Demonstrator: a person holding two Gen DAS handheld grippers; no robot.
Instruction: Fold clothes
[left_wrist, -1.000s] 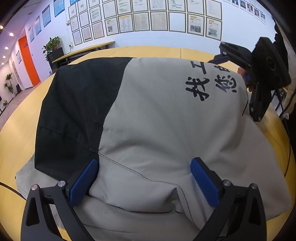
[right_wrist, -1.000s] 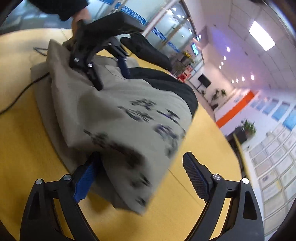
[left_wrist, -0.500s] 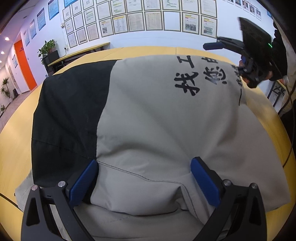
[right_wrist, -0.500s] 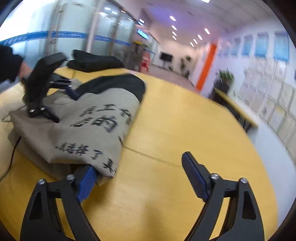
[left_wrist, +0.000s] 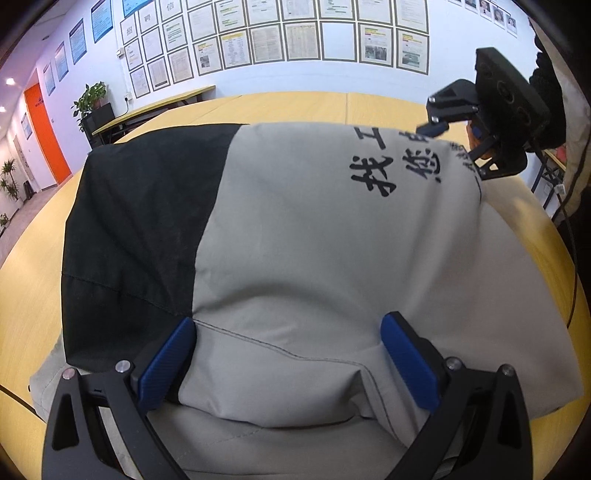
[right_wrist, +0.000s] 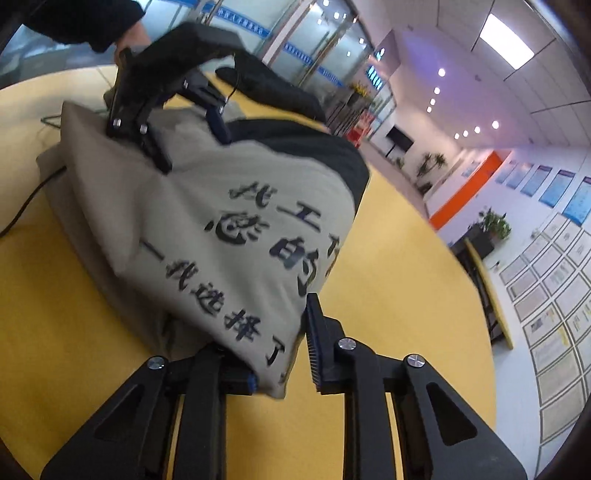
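A grey and black jacket (left_wrist: 295, 240) with black printed characters lies folded on the yellow table (left_wrist: 29, 258). My left gripper (left_wrist: 288, 354) is open, its blue pads (left_wrist: 166, 365) pressed down on either side of a grey fold at the jacket's near edge. My right gripper (right_wrist: 280, 354) is closing on the printed corner of the jacket (right_wrist: 236, 251), the cloth lying between its fingers. In the left wrist view the right gripper (left_wrist: 491, 122) sits at the jacket's far right corner. In the right wrist view the left gripper (right_wrist: 162, 107) rests on the far end.
A black cable (right_wrist: 26, 206) runs over the table beside the jacket. Another dark garment (right_wrist: 273, 88) lies at the far side of the table. A side bench (left_wrist: 155, 107) and a potted plant (left_wrist: 92, 99) stand by the wall with framed papers.
My right gripper came back to the printed corner of the jacket and narrowed its jaws around the cloth. My left gripper stayed pressed on the near edge.
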